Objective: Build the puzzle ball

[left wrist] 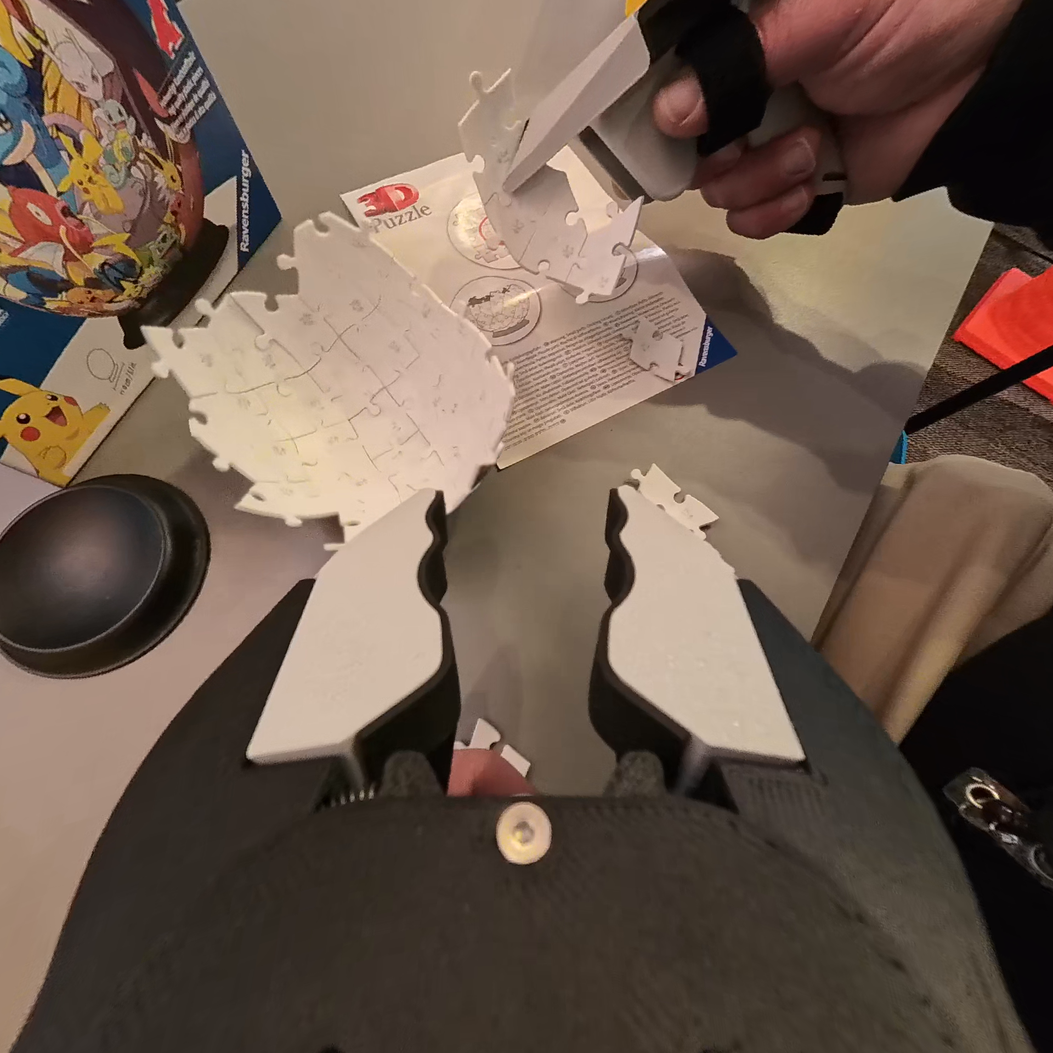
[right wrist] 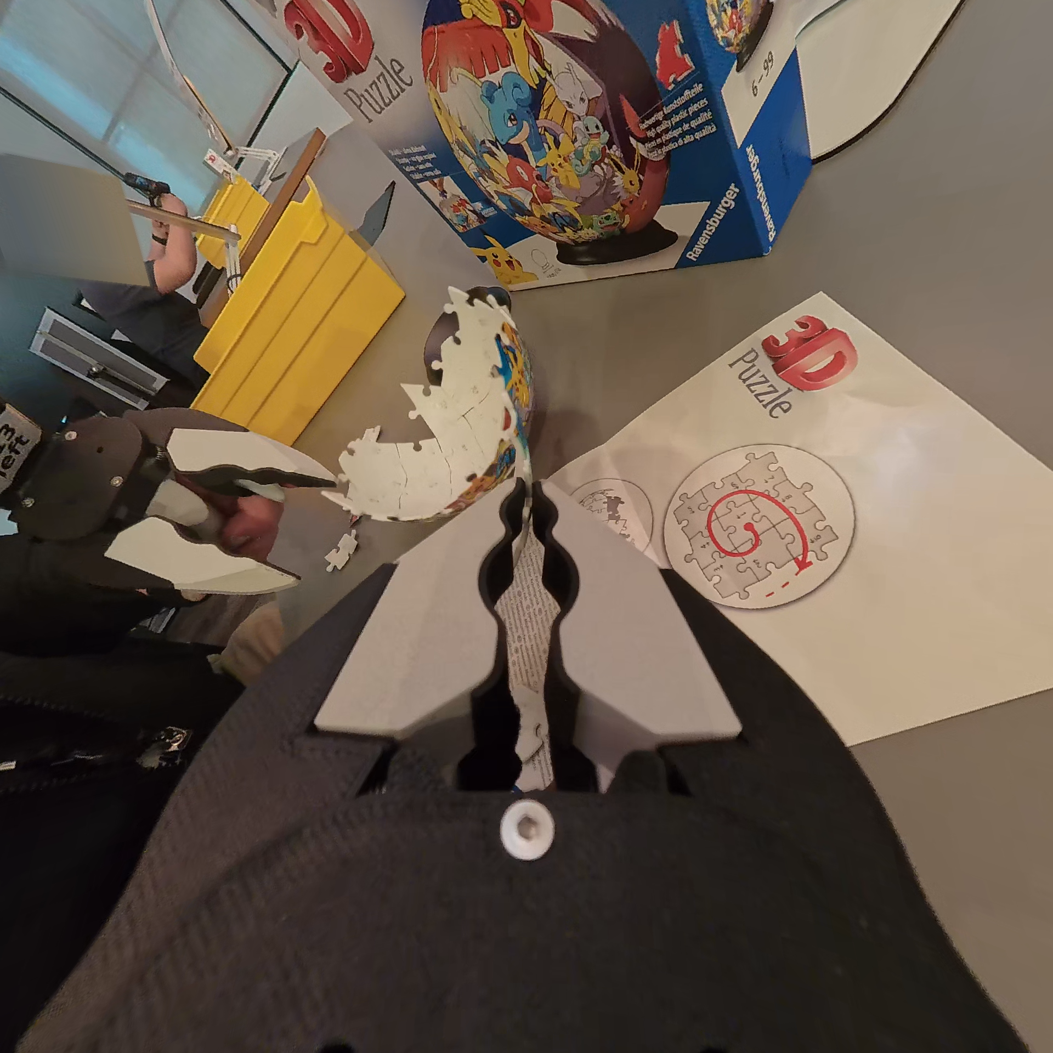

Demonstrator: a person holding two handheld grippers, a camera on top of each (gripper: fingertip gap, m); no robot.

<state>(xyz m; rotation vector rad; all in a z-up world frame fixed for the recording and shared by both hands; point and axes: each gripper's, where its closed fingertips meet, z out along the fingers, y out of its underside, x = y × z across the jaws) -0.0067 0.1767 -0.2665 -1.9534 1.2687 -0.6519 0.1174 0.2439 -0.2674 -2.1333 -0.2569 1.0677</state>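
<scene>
The half-built puzzle ball (left wrist: 347, 387) sits left of centre in the left wrist view, a white bowl of joined pieces with nothing that I can see lying inside it, tipped toward the camera on the grey table (left wrist: 798, 353). The left gripper (left wrist: 527, 501) hangs just below it, its jaws spread wide and holding nothing. At upper right, the right gripper (left wrist: 515, 182) has its jaws pinched tight on a small curved strip of joined pieces (left wrist: 547, 228), lifted above the instruction sheet (left wrist: 570, 387). One loose piece (left wrist: 678, 504) lies beside the left gripper's tip. The puzzle box (left wrist: 114, 199) stands upper left; a black round stand (left wrist: 97, 575), probably empty, sits lower left.
</scene>
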